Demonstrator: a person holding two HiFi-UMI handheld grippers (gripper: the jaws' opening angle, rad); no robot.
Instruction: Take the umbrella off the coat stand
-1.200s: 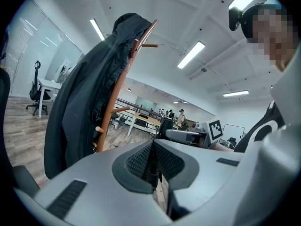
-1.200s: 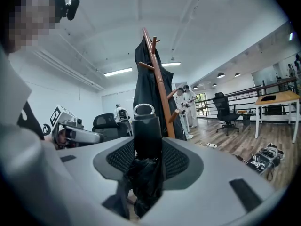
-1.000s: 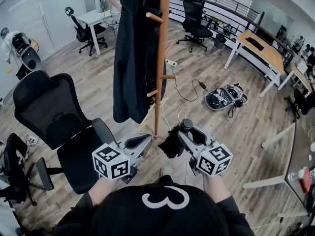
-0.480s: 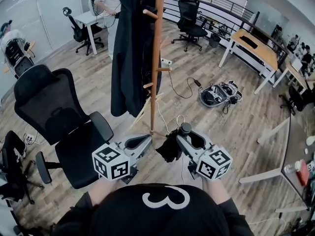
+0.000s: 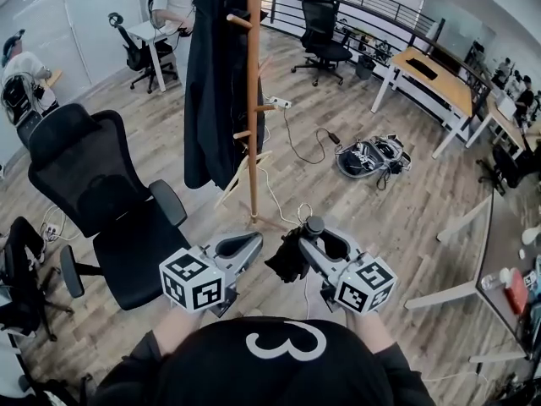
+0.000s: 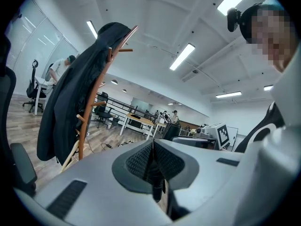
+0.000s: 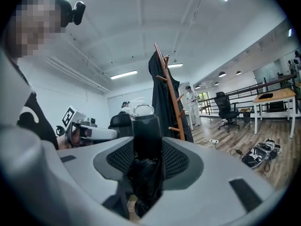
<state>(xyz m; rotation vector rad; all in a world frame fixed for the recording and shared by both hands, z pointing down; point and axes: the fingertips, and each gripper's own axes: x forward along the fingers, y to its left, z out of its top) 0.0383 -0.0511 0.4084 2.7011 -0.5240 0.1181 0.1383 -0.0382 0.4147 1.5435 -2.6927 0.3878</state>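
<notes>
Gripping the umbrella [image 7: 146,140] at its handle end, the right gripper [image 5: 309,242] has both pads pressed against it from either side. The umbrella is therefore held low in front of the person, well apart from the coat stand [image 5: 252,100].

Task status, as judged from this layout:
- Removal from the stand appears complete; no part of the umbrella touches a peg.
- At most, carrying it clear or setting it down remains.

The left gripper [image 6: 153,161] is near the right one, its jaws pressed together with nothing between them.

Materials and shapes:
- Umbrella: compact folded type. It has a short, smooth, dark handle stub with a small shiny loop [image 7: 143,109] on top. Black, soft, crumpled fabric hangs below the jaws.
- Gripper pads: dark, finely cross-hatched rubber set in smooth grey moulded bodies. Each body carries a cube with square markers.
- Coat stand: slender pole of warm brown wood with short pegs angled upward and splayed legs.
- Coat [image 5: 211,74]: long, matte, dark cloth draped from the upper pegs.
- Floor [image 5: 380,218]: wood-grain planks.
- Office chair [image 5: 93,184]: black mesh back with a curved outline, standing beside the coat stand.
</notes>
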